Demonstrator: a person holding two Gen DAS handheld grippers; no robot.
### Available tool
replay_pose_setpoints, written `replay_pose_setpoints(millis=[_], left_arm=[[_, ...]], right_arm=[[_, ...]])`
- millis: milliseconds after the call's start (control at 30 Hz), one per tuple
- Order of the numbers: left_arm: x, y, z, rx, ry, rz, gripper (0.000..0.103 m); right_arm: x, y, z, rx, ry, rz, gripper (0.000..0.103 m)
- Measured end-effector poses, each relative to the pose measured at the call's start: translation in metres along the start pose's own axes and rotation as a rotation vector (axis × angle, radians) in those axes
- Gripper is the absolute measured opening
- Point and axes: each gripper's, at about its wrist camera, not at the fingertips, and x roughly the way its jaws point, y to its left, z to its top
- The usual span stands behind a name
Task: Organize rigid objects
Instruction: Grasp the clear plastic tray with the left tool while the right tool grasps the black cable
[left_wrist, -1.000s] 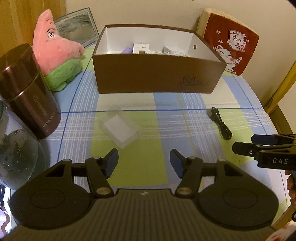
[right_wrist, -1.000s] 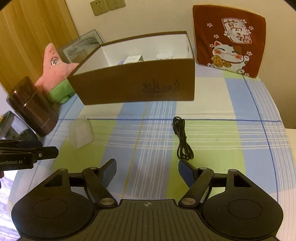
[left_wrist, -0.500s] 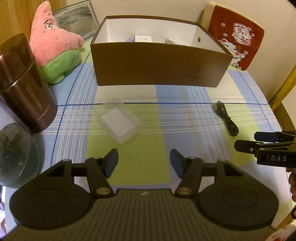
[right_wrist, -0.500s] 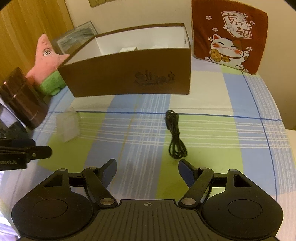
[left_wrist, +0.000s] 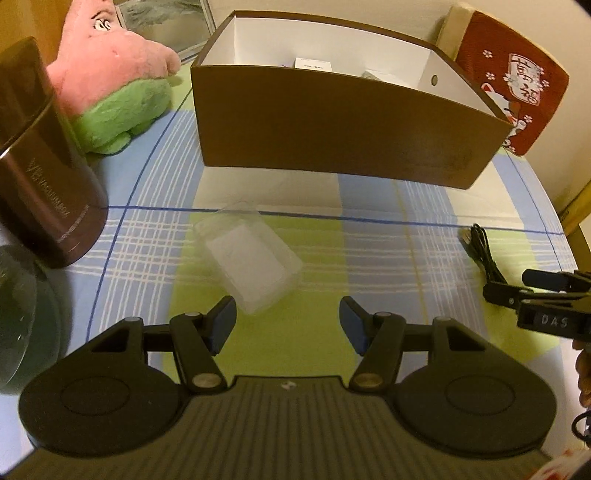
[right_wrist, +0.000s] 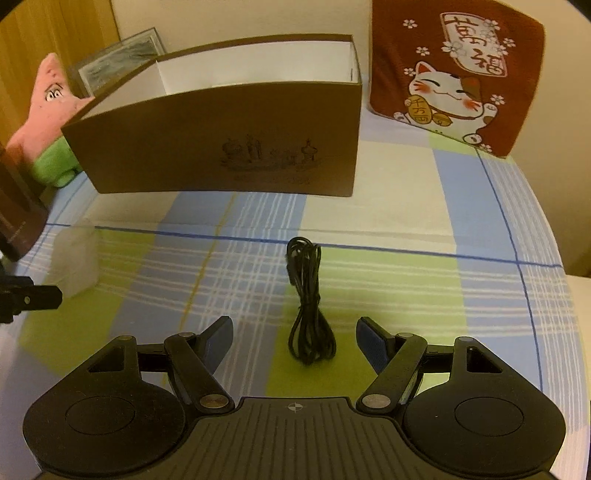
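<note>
The left gripper (left_wrist: 287, 320) hangs over the checked bench (left_wrist: 369, 266) with its fingers (left_wrist: 221, 324) standing wide and empty. Just ahead of them, at about eleven o'clock in the left wrist view, lies the clear plastic case (left_wrist: 249, 258), flat and skewed to the fingers' line. The right gripper (right_wrist: 294, 343) is likewise wide and empty, and the coiled black cable (right_wrist: 308, 306) lies at twelve o'clock in its own view, the near loop reaching in between the fingertips without touching either.

The step in hand looks like the approach to a double pick-up, one item per gripper. The next move probably calls for each gripper to drop onto its item and close. The left wrist may need a slight turn so that the fingers meet the case across its narrow sides.

Farther off, at twelve o'clock in both views, stands the open brown box (right_wrist: 221, 147), the likely destination, with small white packages (left_wrist: 314, 63) already inside. Its tall front wall must be cleared on the way in. At nine o'clock in the left view a dark cylindrical canister (left_wrist: 40, 162) crowds the case's side. Beyond it at eleven o'clock sits a pink plush toy (left_wrist: 107, 74), and a red cat cushion (right_wrist: 456, 70) leans at one o'clock in the right view.
</note>
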Motion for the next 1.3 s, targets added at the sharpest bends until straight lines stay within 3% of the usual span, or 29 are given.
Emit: replay_pose_setpoints(millis=[300,433,633,733,867,967,1033,1300], left_arm=[[0.027,0.007,0.023,-0.025,0.008,0.041,0.059],[0.037,0.010,0.032,-0.031,0.010,0.059,0.066],[0.050,0.013,0.041,-0.053,0.026,0.065,0.066],[0.055,0.012,0.040,-0.028,0.021,0.078,0.061],[0.056,0.011,0.036,0.015,0.021,0.073,0.052],[0.053,0.008,0.030,0.061,0.014,0.076,0.052],[0.050,0.005,0.026,0.083,0.012,0.071,0.052],[0.031,-0.004,-0.002,0.152,0.020,0.037,0.052]], right_arm=[[0.026,-0.001,0.008,-0.019,0.004,-0.024,0.071],[0.034,-0.002,0.011,-0.022,0.013,-0.032,0.071],[0.038,0.001,0.011,-0.044,0.004,-0.032,0.070],[0.038,0.001,0.010,-0.049,-0.002,-0.029,0.069],[0.035,0.003,0.009,-0.074,-0.025,-0.018,0.050],[0.033,0.004,0.008,-0.080,-0.032,-0.016,0.032],[0.032,0.006,0.006,-0.090,-0.032,-0.006,0.014],[0.014,0.025,-0.025,-0.138,-0.001,0.091,0.013]])
